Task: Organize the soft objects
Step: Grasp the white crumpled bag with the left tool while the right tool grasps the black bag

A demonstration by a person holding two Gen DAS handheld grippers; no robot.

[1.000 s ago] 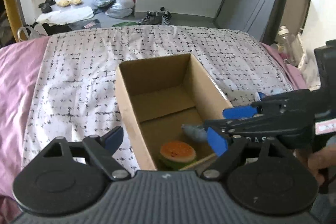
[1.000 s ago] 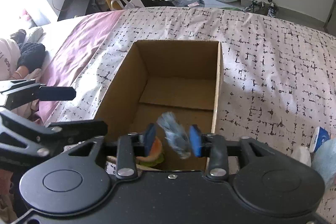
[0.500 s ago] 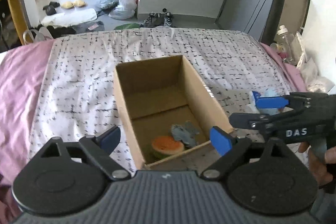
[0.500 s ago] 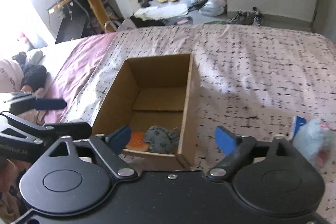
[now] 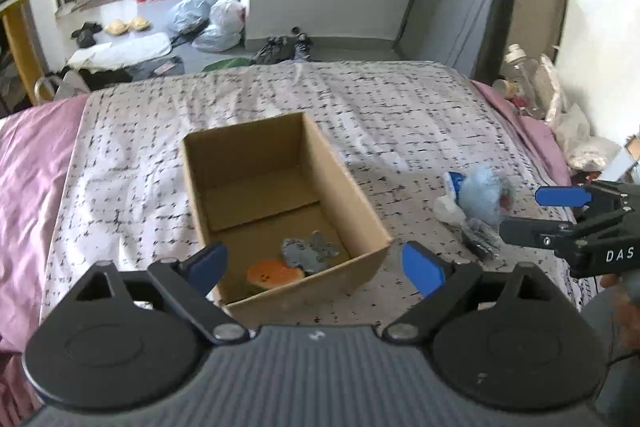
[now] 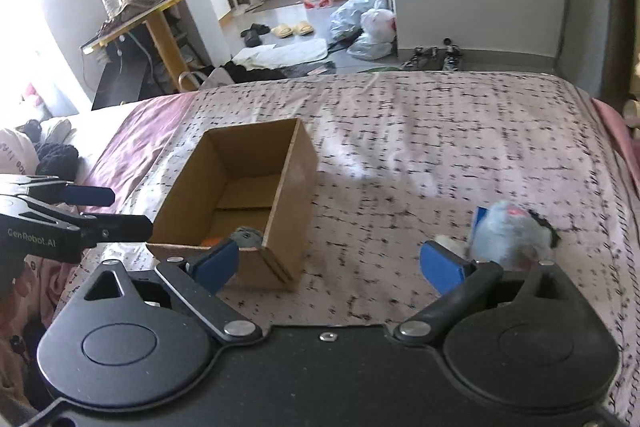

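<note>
Jaws of the right gripper (image 6: 330,265) have just been opening and now gape wide, empty; the left gripper (image 5: 316,265) is wide too, also empty. Blue plush (image 6: 510,239) lies toward the bed's (image 6: 440,131) right edge, just ahead-right of the right jaws, so that hand is nearer. Box (image 5: 256,211) sits mid-bed.

Black tool (image 5: 315,263), blue pads (image 5: 423,268), silver screws

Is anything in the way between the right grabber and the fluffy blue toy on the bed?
Nothing visible. The right gripper is open, and only bare bedspread lies between it and the blue toy.
</note>
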